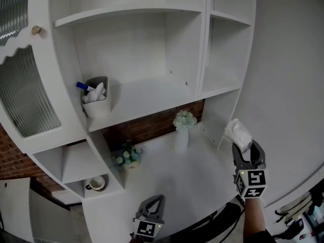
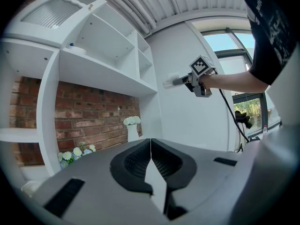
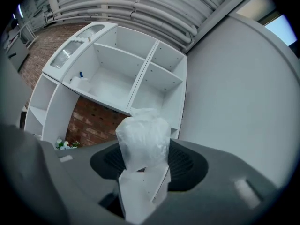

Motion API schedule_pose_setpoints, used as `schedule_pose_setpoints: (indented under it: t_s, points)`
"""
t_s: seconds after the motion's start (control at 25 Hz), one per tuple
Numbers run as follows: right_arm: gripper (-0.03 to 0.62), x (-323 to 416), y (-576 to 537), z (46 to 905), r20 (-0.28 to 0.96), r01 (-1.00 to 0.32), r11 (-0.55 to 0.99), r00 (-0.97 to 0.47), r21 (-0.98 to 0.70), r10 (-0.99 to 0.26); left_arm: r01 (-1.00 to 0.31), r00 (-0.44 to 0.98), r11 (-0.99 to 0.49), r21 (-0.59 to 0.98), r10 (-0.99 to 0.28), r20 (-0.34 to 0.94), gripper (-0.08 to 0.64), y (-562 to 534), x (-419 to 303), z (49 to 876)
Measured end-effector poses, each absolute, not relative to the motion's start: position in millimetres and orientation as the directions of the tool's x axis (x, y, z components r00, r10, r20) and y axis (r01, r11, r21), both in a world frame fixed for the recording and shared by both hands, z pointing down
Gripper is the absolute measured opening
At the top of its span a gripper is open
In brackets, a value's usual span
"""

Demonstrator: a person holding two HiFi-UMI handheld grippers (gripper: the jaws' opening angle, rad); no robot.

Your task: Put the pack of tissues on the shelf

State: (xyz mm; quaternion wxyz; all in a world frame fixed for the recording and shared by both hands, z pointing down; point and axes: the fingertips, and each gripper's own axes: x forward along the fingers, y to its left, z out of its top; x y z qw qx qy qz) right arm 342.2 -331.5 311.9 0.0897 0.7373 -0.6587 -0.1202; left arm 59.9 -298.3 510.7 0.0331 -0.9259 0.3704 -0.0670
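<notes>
We've got the pack of tissues (image 3: 143,142) clamped in our right gripper (image 1: 245,148), shelf (image 1: 147,97) ahead of it; our left gripper (image 2: 150,146) is closed, empty.

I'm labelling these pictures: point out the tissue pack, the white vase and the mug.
tissue pack (image 1: 238,134), head view, middle of wrapper
white vase (image 1: 181,140), head view, its body
mug (image 1: 96,182), head view, its opening

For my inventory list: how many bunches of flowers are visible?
2. One in the white vase on the counter; one small bunch left of it. More may be hidden.
</notes>
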Motion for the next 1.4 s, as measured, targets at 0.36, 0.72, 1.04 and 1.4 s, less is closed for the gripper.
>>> schedule_pose_setpoints:
  t_s: [0.36,0.72,1.04,1.4]
  points:
    - [0.23,350.3,-352.7,299.9,-0.072,-0.955,-0.114,0.098,0.273,-0.993,-0.707,0.691,-0.699,-0.107,-0.715,0.106,0.011,-306.7,52.9,511.4]
    - [0.23,361.4,-377.4,272.1,-0.11,-0.948,-0.119,0.09,0.296,-0.99,-0.71,0.681,-0.691,-0.138,-0.723,0.117,0.011,-310.4,54.6,513.2]
    - [0.23,371.3,-401.6,257.0,-0.121,-0.953,-0.124,0.093,0.275,-0.988,-0.725,0.671,-0.68,-0.109,-0.733,0.112,0.011,-315.6,56.2,513.8]
    - [0.23,381.1,-421.6,236.0,-0.127,-0.946,-0.13,0.096,0.296,-0.987,-0.732,0.66,-0.672,-0.113,-0.74,0.128,0.011,-319.5,53.0,516.8]
